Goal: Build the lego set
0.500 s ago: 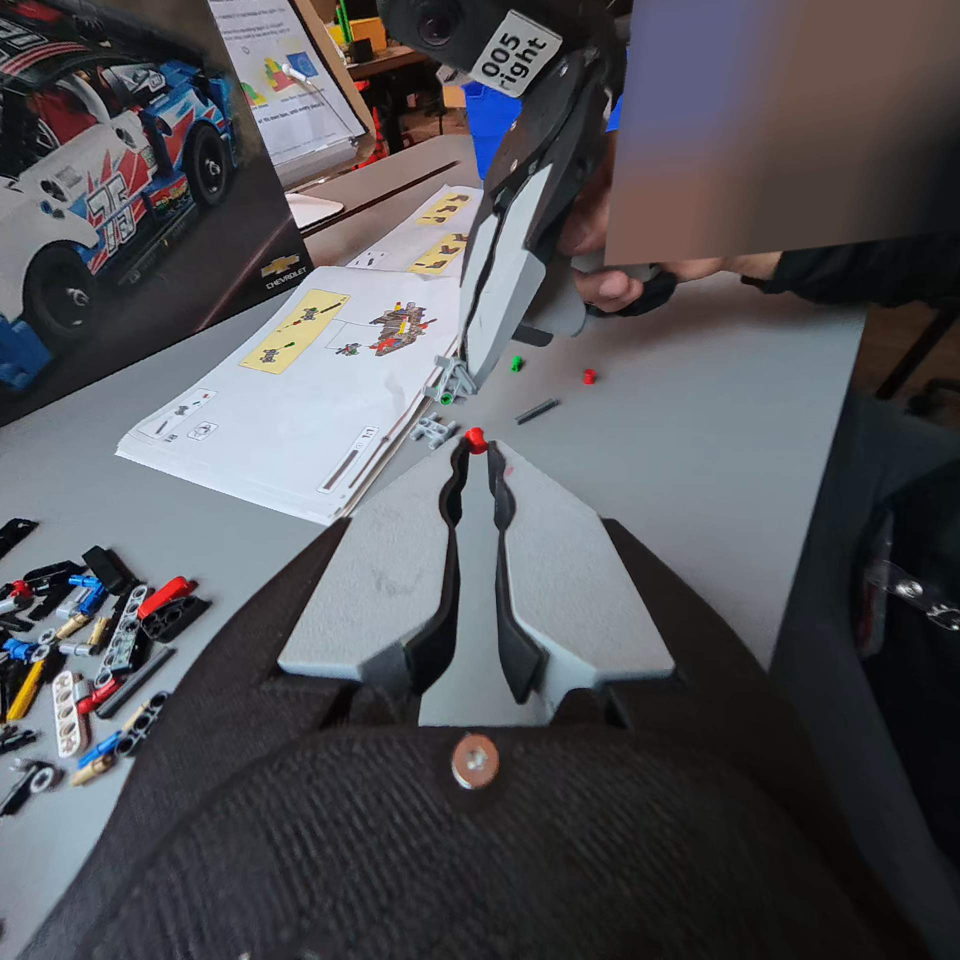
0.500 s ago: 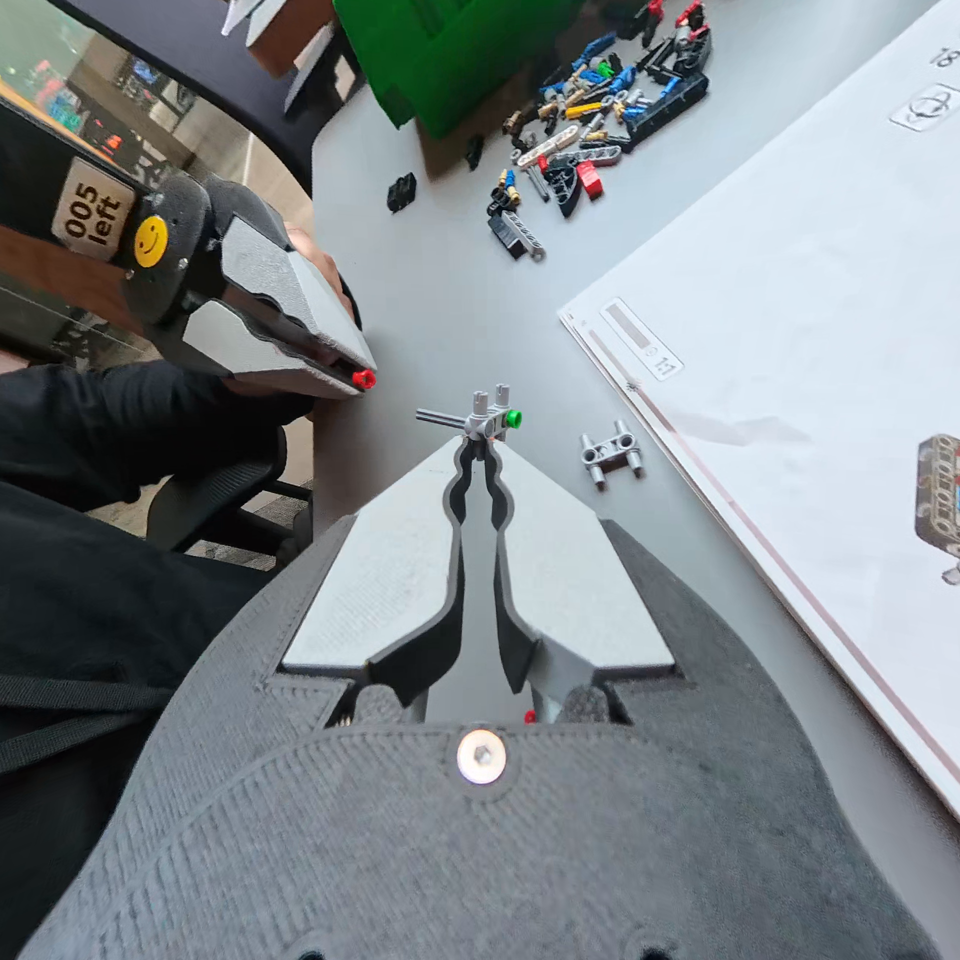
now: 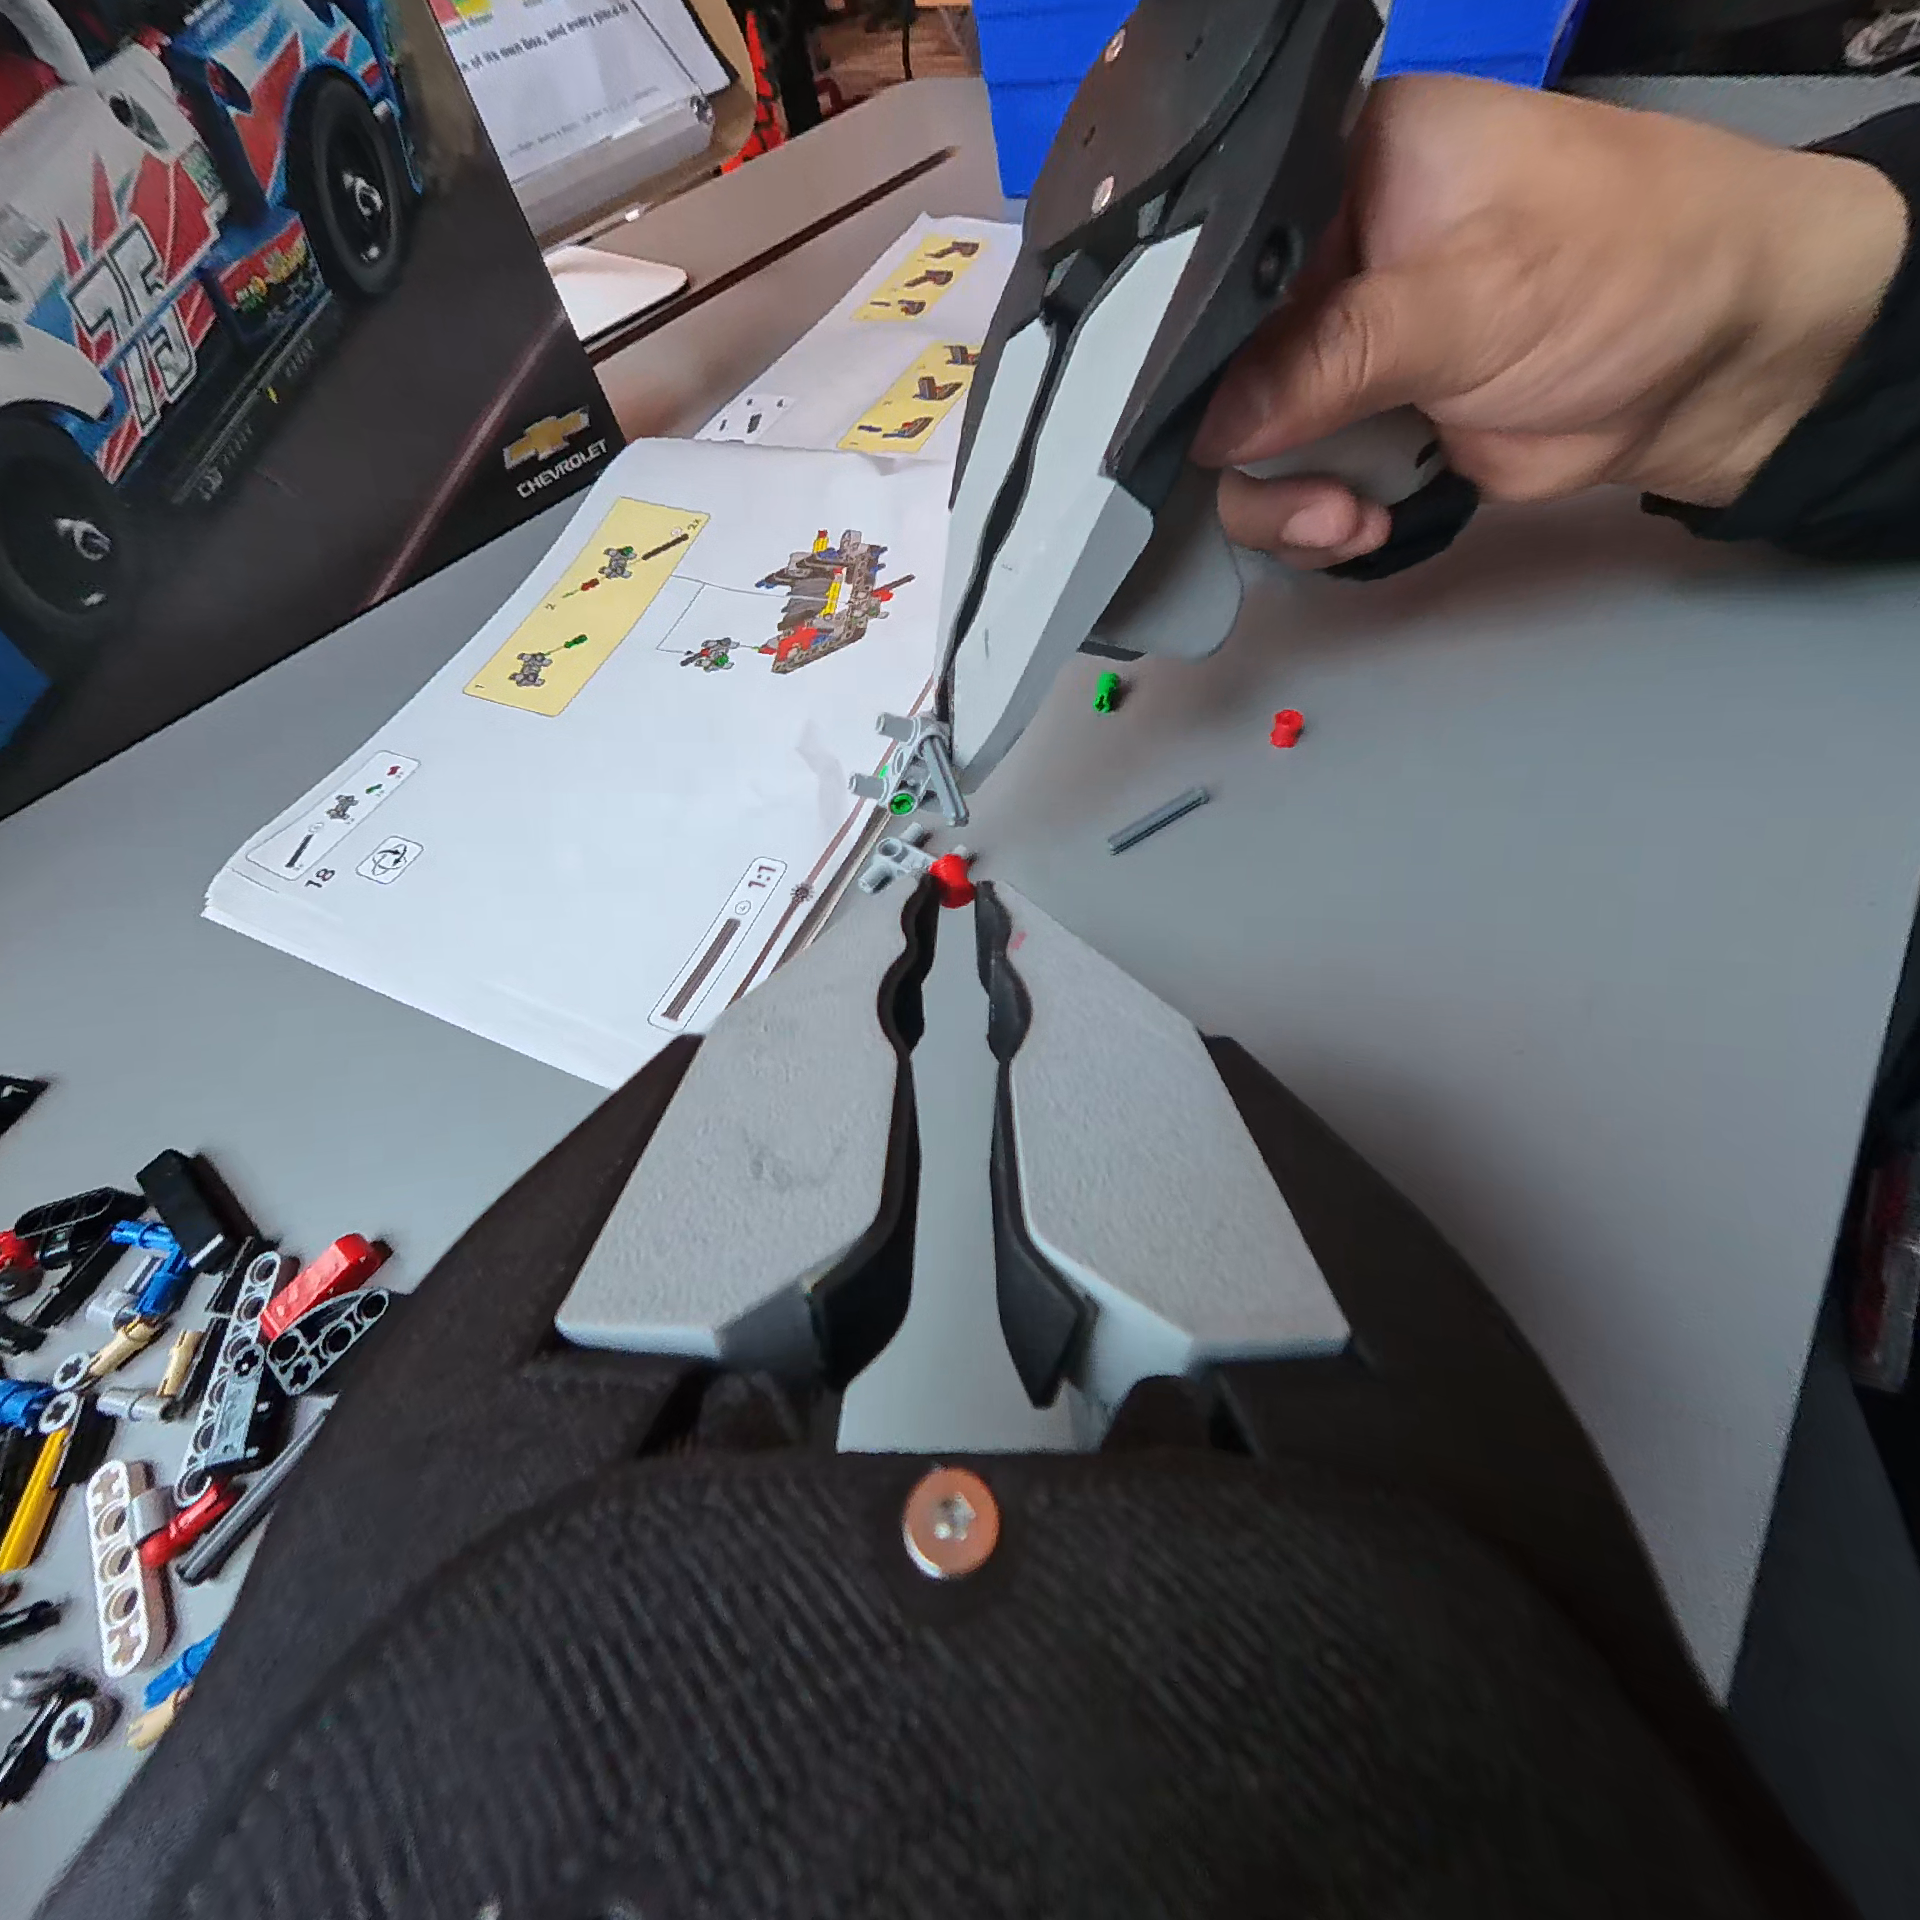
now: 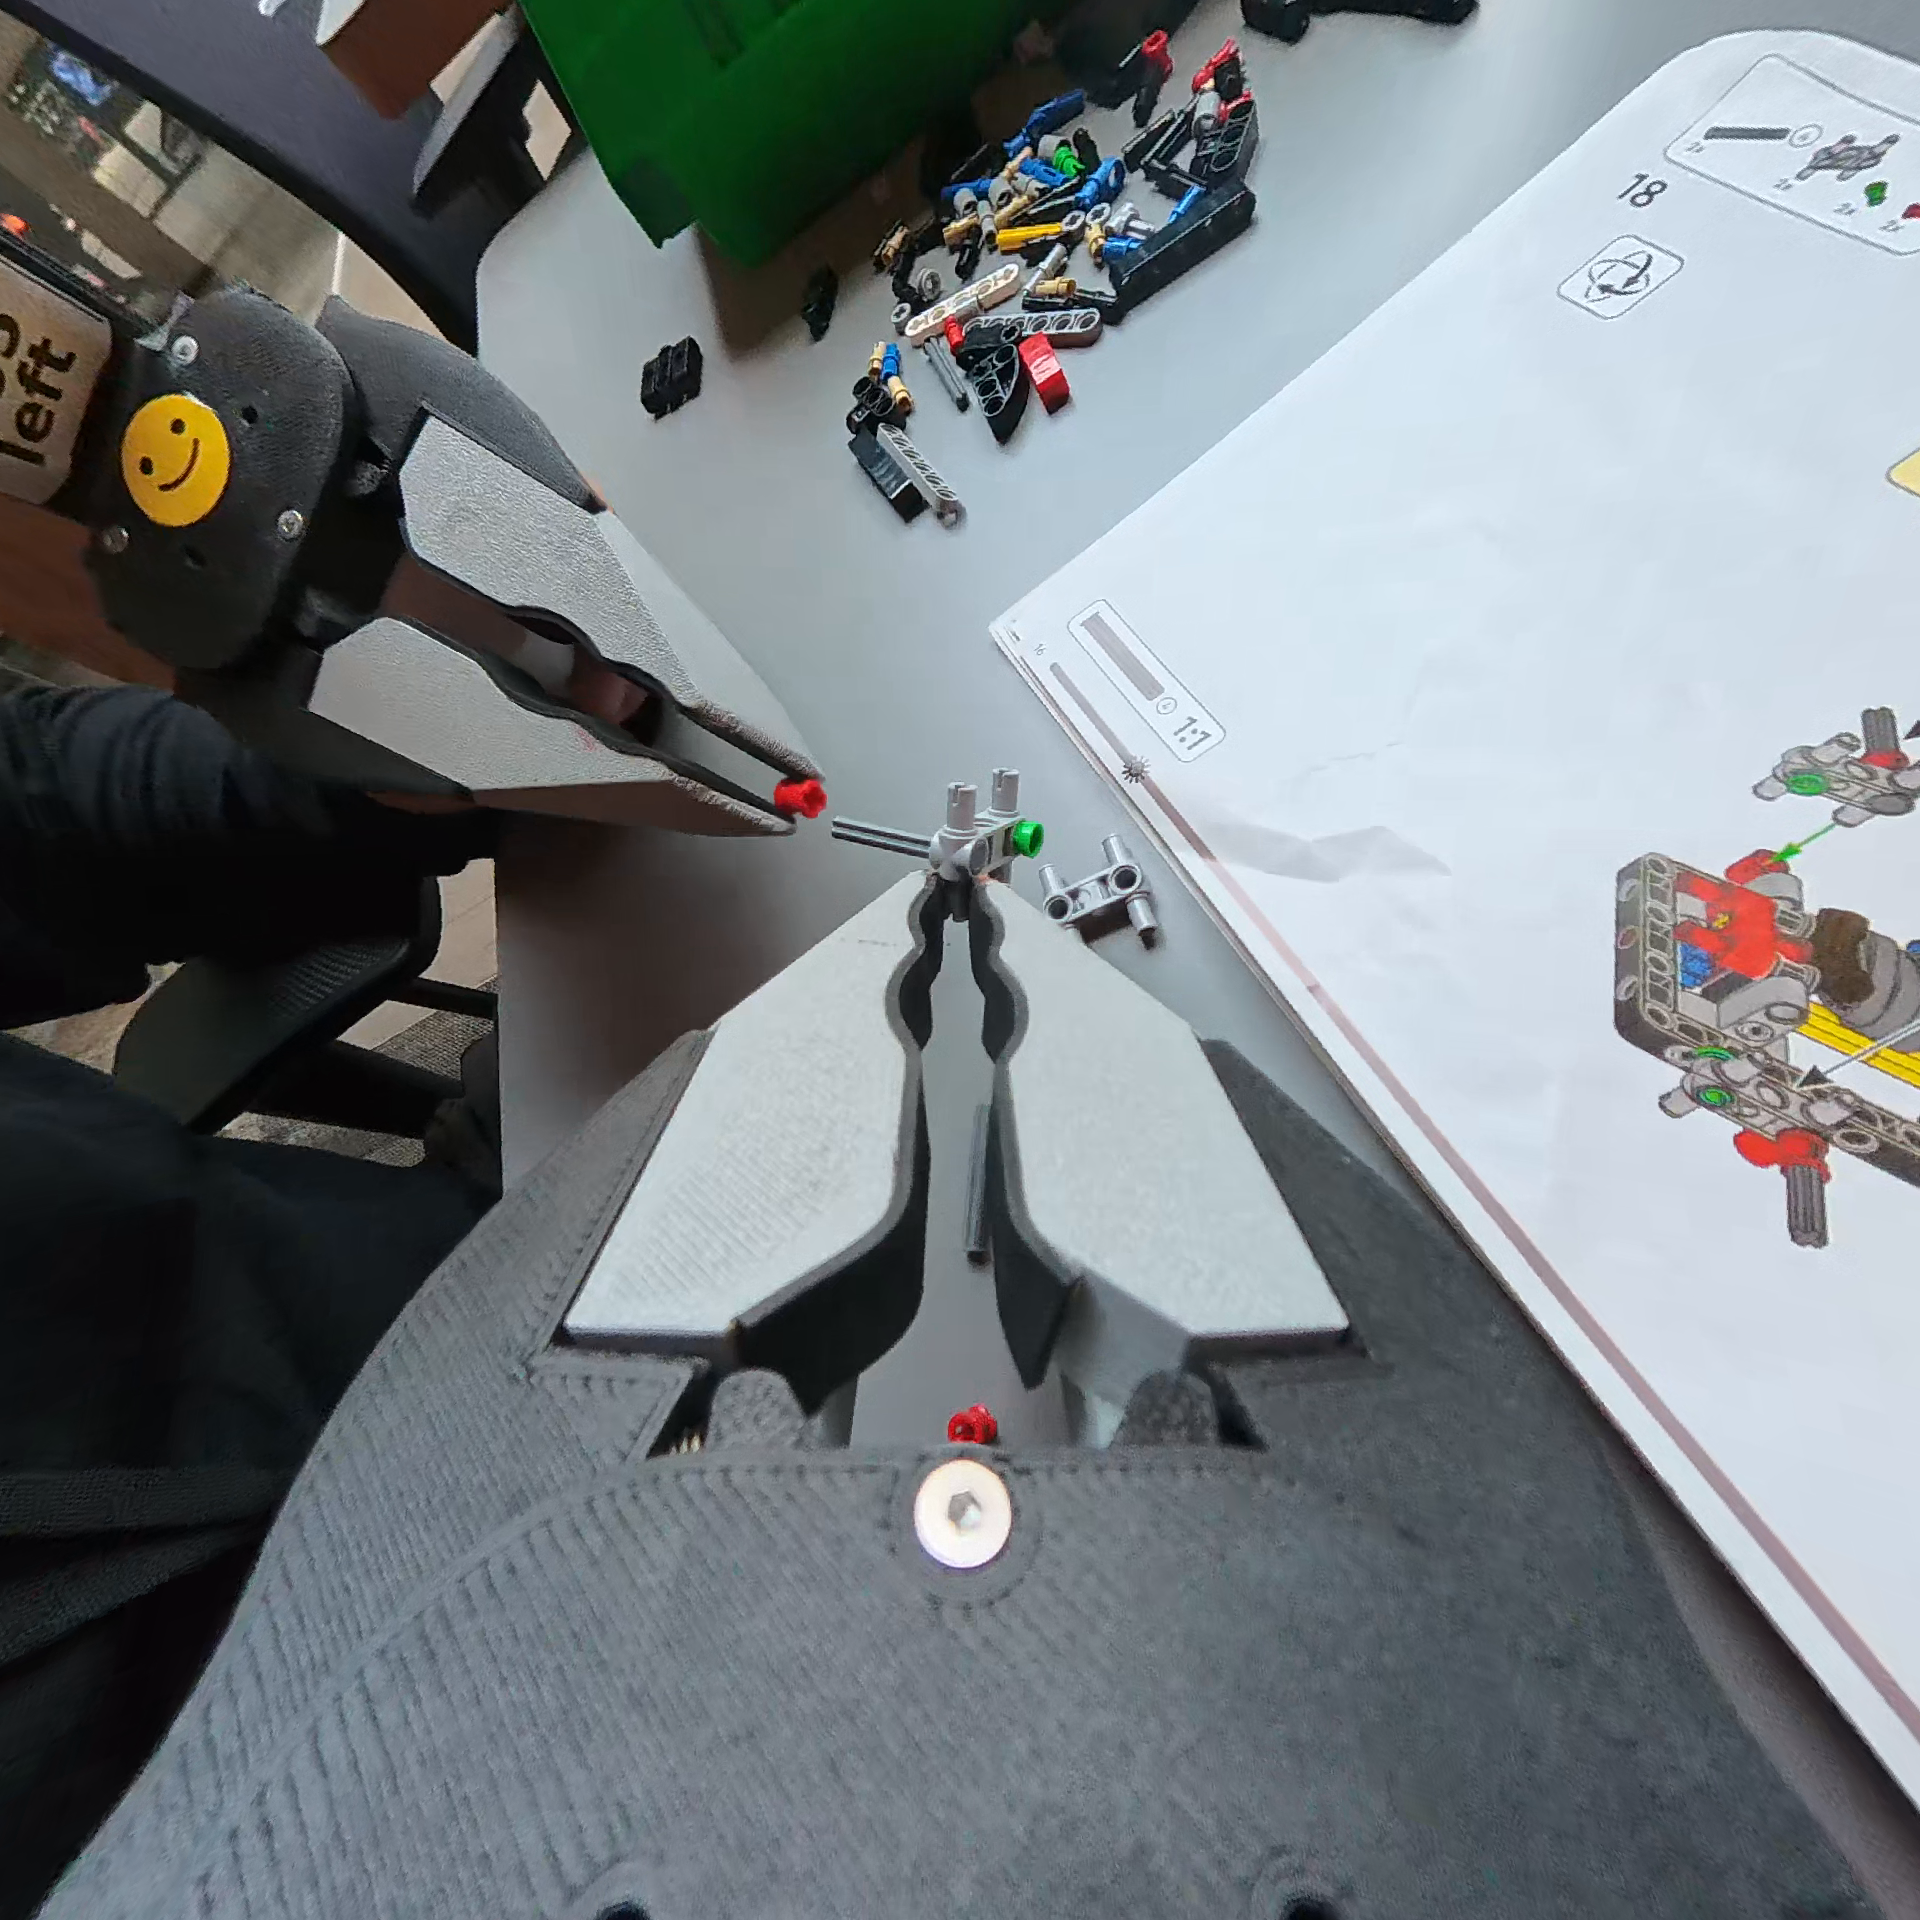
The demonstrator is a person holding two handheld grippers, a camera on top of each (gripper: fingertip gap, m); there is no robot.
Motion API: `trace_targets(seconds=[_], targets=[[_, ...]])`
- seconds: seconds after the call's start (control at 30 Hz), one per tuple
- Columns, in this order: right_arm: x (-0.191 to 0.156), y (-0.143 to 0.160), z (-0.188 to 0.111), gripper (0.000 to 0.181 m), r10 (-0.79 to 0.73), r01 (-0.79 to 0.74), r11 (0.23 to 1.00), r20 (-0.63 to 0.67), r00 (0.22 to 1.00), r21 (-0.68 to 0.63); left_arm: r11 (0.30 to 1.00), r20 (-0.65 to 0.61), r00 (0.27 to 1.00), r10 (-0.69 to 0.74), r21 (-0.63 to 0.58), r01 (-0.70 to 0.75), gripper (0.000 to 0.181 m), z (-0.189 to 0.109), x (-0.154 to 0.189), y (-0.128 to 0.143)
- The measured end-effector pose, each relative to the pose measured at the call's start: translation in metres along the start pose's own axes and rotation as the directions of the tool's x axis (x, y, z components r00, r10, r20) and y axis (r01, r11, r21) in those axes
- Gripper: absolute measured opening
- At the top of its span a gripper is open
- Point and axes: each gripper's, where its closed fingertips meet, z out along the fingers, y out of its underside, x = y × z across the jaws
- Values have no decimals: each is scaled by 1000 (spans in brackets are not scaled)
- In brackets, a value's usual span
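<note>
Left gripper (image 3: 954,902) pinches a red bush (image 3: 950,879); right gripper (image 4: 961,896) clamps a grey connector assembly (image 4: 977,840) with green pin, axle tip just beside the bush, apparently not touching, above the table (image 3: 1455,1039) near the instruction booklet (image 4: 1507,623) edge.

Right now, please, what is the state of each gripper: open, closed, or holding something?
Left gripper: closed on a small red bush.
Right gripper: closed on a grey connector assembly with a green pin and a dark axle.
</note>
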Motion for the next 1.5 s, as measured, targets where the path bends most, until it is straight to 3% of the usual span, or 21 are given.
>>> trace_targets(seconds=[0.17,0.3,0.5,0.67,0.73,0.83,0.97,1.07,1.5], targets=[[-1,-3,5,2,-63,64,998,-46,997,22,999,1,999,37,-26,-37,5,3,4,3],[6,-1,5,2,-131,134,991,-124,984,18,1000,6,1000,-16,-5,16,4,-2,-2,2],[1,15,13,2,-153,151,988,-125,980,-25,977,-155,972,-175,-149,152,4,-7,13,24],[1,12,14,2,-140,142,990,-117,983,3,957,-186,954,-235,-218,193,4,-4,16,33],[0,15,14,2,-135,135,991,-106,985,-8,917,-226,927,-298,-337,212,4,-2,27,49],[0,14,13,2,-155,155,988,-119,981,-7,890,-303,874,-381,-377,257,5,-1,43,48],[1,14,13,2,-166,166,986,-125,978,-10,891,-277,885,-374,-371,261,5,-1,38,48],[3,16,12,2,-174,173,985,-135,975,-18,895,-267,891,-368,-363,260,20,-3,35,46],[1,15,9,2,-187,186,982,-131,974,-18,908,-225,933,-281,-377,182,20,-8,33,51]])
